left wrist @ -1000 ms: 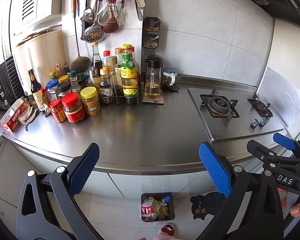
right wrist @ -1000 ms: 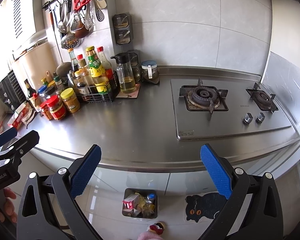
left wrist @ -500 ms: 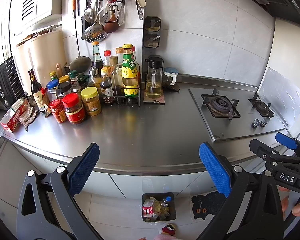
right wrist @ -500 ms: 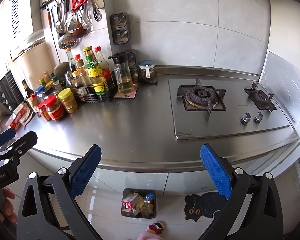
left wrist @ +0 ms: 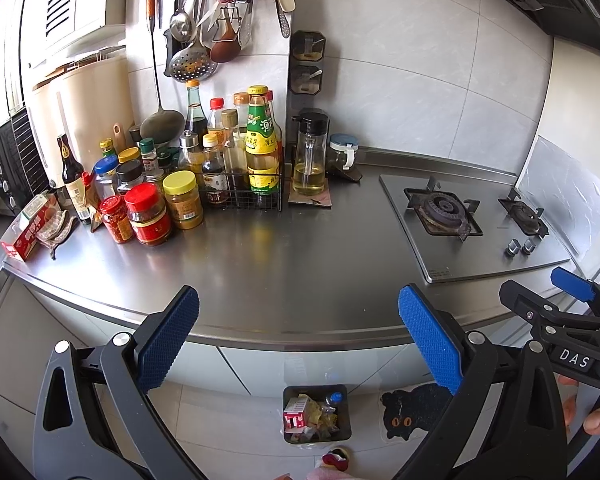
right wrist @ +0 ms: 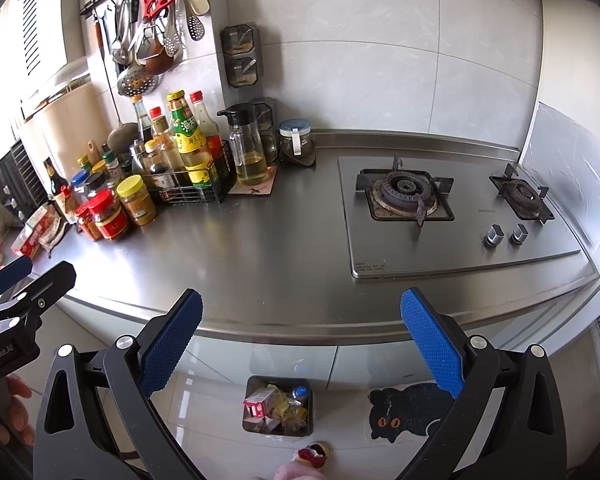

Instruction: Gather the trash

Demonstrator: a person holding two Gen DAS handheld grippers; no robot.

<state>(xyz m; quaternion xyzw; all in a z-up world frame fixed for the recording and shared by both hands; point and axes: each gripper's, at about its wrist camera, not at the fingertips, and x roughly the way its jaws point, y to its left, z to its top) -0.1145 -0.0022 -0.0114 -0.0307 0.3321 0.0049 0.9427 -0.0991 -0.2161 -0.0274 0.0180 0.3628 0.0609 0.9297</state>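
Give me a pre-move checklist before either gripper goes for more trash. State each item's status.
1. Left gripper open and holding nothing: ok.
2. Right gripper open and holding nothing: ok.
3. Trash bin in view on the floor below the counter edge: ok. It already holds a carton and wrappers.
4. Trash target on the steel counter: cannot tell. The middle is bare. The red box by the jars at the far left may be trash or a product.
5. Grippers apart from each other: ok.
6. Stove burners off: cannot tell, though no flame shows.
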